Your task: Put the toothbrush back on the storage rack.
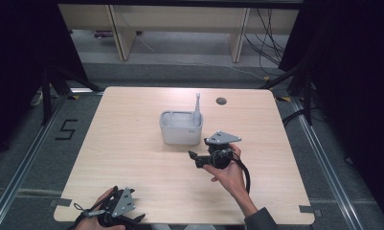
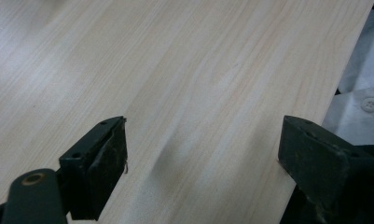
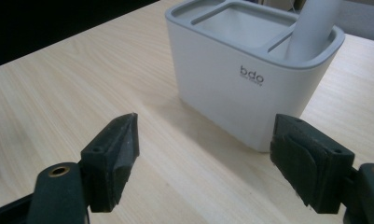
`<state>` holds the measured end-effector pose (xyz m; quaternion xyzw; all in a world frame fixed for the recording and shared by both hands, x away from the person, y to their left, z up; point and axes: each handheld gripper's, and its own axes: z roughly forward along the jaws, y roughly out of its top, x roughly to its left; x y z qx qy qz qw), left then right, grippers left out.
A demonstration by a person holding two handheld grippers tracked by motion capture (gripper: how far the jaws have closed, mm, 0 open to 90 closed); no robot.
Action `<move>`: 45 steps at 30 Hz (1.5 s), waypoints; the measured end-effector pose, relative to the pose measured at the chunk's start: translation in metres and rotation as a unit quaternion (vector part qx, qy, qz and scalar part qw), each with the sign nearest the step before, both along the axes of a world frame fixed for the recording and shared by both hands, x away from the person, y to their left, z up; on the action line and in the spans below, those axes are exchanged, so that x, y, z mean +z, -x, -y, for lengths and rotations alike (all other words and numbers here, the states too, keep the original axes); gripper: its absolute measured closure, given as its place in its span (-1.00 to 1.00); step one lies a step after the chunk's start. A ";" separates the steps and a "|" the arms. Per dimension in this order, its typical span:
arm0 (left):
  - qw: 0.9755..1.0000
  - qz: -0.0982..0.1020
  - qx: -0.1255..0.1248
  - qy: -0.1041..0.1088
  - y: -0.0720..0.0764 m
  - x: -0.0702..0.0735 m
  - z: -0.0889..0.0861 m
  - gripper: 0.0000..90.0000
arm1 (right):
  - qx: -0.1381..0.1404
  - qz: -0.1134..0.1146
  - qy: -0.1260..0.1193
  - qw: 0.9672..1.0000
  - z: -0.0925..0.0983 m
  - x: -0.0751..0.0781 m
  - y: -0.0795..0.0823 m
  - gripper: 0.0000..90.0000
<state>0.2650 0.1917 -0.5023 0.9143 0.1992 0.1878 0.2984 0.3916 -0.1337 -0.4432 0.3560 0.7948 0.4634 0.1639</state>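
Right tool [image 1: 195, 157] gaped wide and empty just below the white caddy [image 1: 180, 127] at frame centre on the table [image 1: 132, 158], grey handle [image 1: 197, 106] upright in its right compartment; left tool [image 1: 125, 218] wide, bottom left.

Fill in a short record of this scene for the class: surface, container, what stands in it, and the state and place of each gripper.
surface: light wooden table
container: white holder with compartments, marked "bdo", near the table's middle
contents: a grey handle stands upright in its right end compartment
left gripper: open, over bare wood at the table's near edge
right gripper: open, aimed at the holder's side, apart from it
other: small round hole in the table beyond the holder
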 end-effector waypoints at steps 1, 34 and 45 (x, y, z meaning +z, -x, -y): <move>1.000 0.000 0.000 0.000 0.000 0.000 0.000 -0.66 | 0.001 0.004 0.002 1.000 0.000 -0.002 0.001 -0.46; 1.000 0.002 0.001 0.000 0.000 0.001 0.000 -0.66 | 0.012 -0.040 0.010 0.999 -0.001 -0.028 0.034 -0.48; 1.000 -0.002 0.005 0.005 0.001 0.000 0.000 -0.66 | 0.020 -0.032 0.016 0.999 0.007 -0.034 0.042 -0.53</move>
